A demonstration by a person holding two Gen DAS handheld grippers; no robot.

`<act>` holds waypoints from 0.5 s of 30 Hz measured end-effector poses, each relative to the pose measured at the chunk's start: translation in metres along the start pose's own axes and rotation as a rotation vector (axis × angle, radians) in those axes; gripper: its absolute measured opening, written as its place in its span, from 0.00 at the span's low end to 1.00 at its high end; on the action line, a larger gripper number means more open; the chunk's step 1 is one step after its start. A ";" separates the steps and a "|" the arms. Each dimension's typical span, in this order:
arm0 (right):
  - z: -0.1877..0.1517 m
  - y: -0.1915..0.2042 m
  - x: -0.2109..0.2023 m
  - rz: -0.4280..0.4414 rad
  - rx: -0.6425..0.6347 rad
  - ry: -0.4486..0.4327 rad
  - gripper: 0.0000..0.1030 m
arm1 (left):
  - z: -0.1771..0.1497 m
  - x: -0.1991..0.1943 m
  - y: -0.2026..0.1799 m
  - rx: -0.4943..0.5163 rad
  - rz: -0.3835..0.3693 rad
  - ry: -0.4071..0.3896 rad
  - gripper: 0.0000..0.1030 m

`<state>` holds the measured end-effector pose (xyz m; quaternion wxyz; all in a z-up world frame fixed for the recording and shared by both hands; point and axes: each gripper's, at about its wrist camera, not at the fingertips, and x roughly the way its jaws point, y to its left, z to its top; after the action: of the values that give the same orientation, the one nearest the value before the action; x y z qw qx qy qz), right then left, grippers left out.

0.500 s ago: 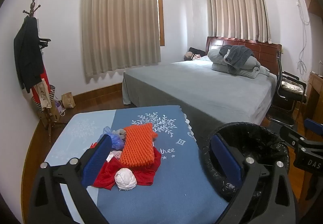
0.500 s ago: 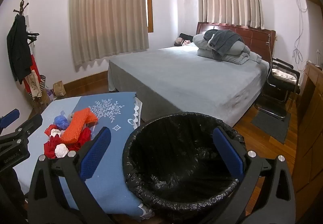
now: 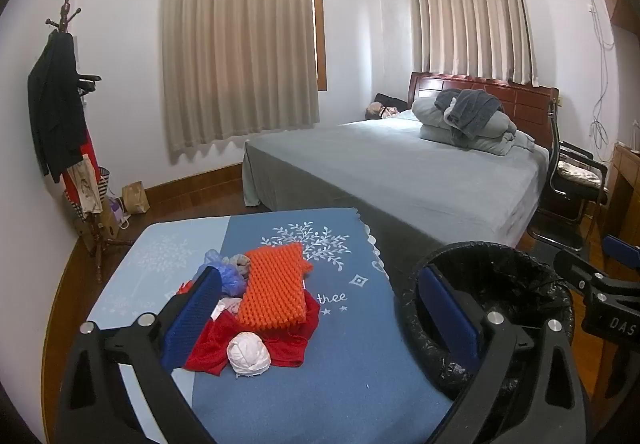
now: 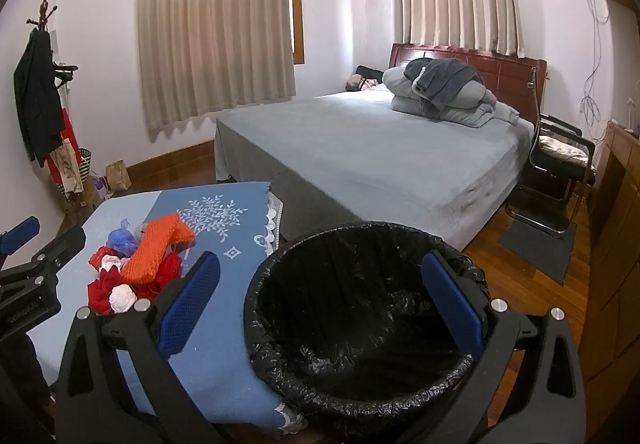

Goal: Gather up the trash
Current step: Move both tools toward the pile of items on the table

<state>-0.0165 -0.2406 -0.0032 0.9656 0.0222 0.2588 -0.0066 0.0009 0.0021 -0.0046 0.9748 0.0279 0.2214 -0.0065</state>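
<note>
A heap of trash lies on a table with a blue cloth point(image 3: 340, 384): an orange bumpy foam sheet point(image 3: 276, 294), red crumpled material point(image 3: 212, 348), a white paper ball point(image 3: 248, 354) and a blue plastic bag point(image 3: 228, 274). The same heap shows in the right wrist view, with the orange foam sheet point(image 4: 156, 250) on top. My left gripper point(image 3: 320, 308) hovers open just before the heap, nothing between its blue pads. My right gripper point(image 4: 320, 296) hangs open over a bin lined with a black bag point(image 4: 360, 328), which stands to the right of the table.
A large bed point(image 3: 420, 180) with folded grey bedding fills the middle of the room. A coat stand point(image 3: 64, 116) with clothes and bags is at the left wall. A black chair point(image 4: 556, 168) and wooden furniture stand at the right, on a wooden floor.
</note>
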 end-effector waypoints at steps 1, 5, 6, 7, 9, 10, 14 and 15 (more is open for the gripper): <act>0.000 0.000 0.000 0.000 0.000 0.000 0.95 | 0.000 0.000 0.000 0.000 0.000 0.000 0.94; 0.000 0.000 0.000 0.000 0.000 0.001 0.95 | 0.000 0.000 0.000 -0.001 0.000 0.000 0.94; 0.000 -0.001 0.000 0.000 0.000 0.001 0.95 | 0.000 0.000 0.000 -0.001 0.000 0.001 0.94; 0.001 -0.001 0.000 0.000 -0.001 0.002 0.95 | 0.000 0.000 0.000 -0.002 0.000 0.001 0.94; -0.002 0.003 -0.001 0.001 -0.001 0.002 0.95 | -0.001 0.001 0.000 -0.002 0.000 0.001 0.94; -0.001 0.002 -0.001 0.000 -0.001 0.003 0.95 | -0.003 0.004 0.000 -0.002 0.001 0.002 0.94; -0.004 0.007 0.005 0.003 -0.002 0.003 0.95 | -0.006 0.002 -0.002 -0.006 0.001 0.004 0.94; -0.004 0.008 0.004 0.004 -0.003 0.003 0.95 | -0.007 0.000 -0.001 -0.008 0.002 0.006 0.94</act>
<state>-0.0150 -0.2329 -0.0084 0.9653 0.0210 0.2603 -0.0044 -0.0022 0.0015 -0.0108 0.9742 0.0242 0.2242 -0.0045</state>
